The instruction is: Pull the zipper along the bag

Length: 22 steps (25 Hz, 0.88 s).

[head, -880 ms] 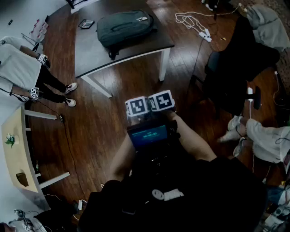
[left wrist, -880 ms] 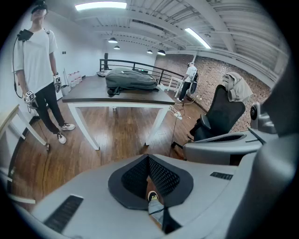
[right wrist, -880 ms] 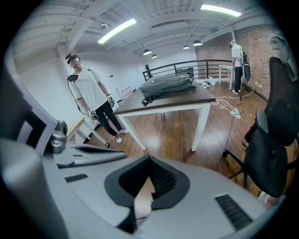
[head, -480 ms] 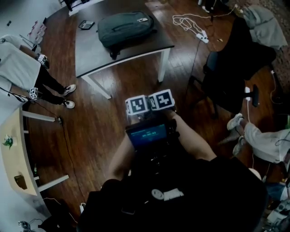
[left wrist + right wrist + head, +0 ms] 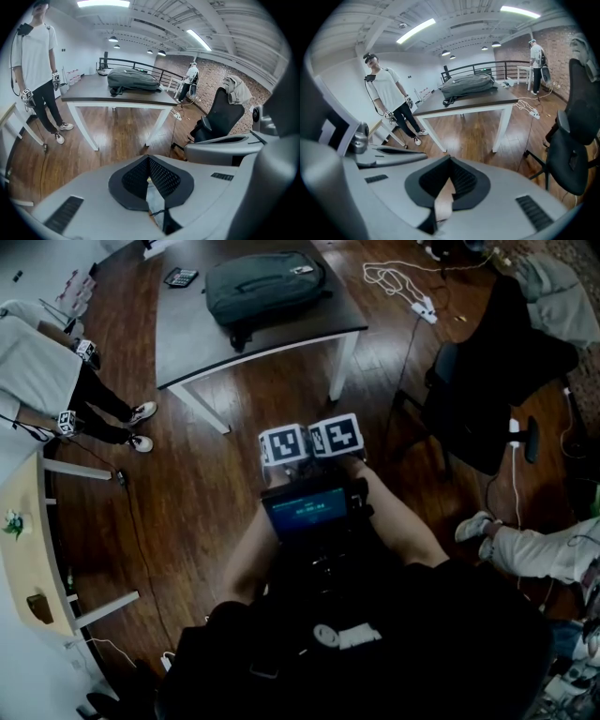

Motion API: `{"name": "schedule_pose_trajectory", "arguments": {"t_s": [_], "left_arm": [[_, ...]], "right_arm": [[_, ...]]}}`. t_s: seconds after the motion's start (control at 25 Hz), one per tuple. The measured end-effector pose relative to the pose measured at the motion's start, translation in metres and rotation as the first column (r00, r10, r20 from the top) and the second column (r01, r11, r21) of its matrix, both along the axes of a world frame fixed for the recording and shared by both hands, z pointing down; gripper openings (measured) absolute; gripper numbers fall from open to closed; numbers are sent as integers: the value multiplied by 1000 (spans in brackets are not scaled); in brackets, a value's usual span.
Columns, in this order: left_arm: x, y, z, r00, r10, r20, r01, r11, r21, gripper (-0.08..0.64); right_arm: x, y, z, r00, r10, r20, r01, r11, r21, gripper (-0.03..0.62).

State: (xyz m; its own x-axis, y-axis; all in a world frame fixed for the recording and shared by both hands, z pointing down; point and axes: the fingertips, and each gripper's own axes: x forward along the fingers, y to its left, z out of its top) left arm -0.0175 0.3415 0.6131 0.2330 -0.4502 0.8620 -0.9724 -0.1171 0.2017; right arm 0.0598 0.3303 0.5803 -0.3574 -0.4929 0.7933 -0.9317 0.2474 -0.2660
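A dark grey backpack (image 5: 265,285) lies flat on a dark-topped table (image 5: 187,338) with white legs, well ahead of me across the wooden floor. Both grippers are held side by side near my chest, and only their marker cubes (image 5: 284,445) (image 5: 337,436) show in the head view. In the left gripper view the left gripper (image 5: 149,159) is shut with nothing between its pads; the backpack (image 5: 133,79) is far off. The right gripper (image 5: 450,158) is likewise shut and empty, with the backpack (image 5: 469,84) in the distance. Neither gripper is near the bag.
A person in a white shirt (image 5: 37,362) stands left of the table. A black office chair (image 5: 487,399) stands to the right, with a seated person's legs (image 5: 525,549) nearby. A cable and power strip (image 5: 412,296) lie on the floor. A small dark device (image 5: 180,277) sits on the table.
The two cubes sit slightly higher in the head view and the table has shifted up and right. The seated person's feet at the right have moved. Both grippers stay together.
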Motion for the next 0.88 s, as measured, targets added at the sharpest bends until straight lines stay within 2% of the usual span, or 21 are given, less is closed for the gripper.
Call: {"name": "schedule_pose_trajectory", "arguments": {"t_s": [0.12, 0.28, 0.6, 0.88], "left_arm": [[-13, -15, 5, 1000, -13, 12, 13, 1000, 12, 3], [-22, -59, 6, 999, -32, 11, 33, 999, -1, 2], [-8, -132, 8, 998, -64, 9, 64, 998, 6, 3], [8, -170, 8, 995, -92, 42, 92, 996, -13, 3]], "right_arm": [[-12, -14, 5, 1000, -12, 5, 12, 1000, 0, 3], [-22, -59, 7, 999, -39, 6, 39, 999, -14, 3], [-12, -132, 9, 996, -84, 18, 84, 996, -25, 3], [6, -173, 12, 993, -108, 53, 110, 993, -44, 3]]}}
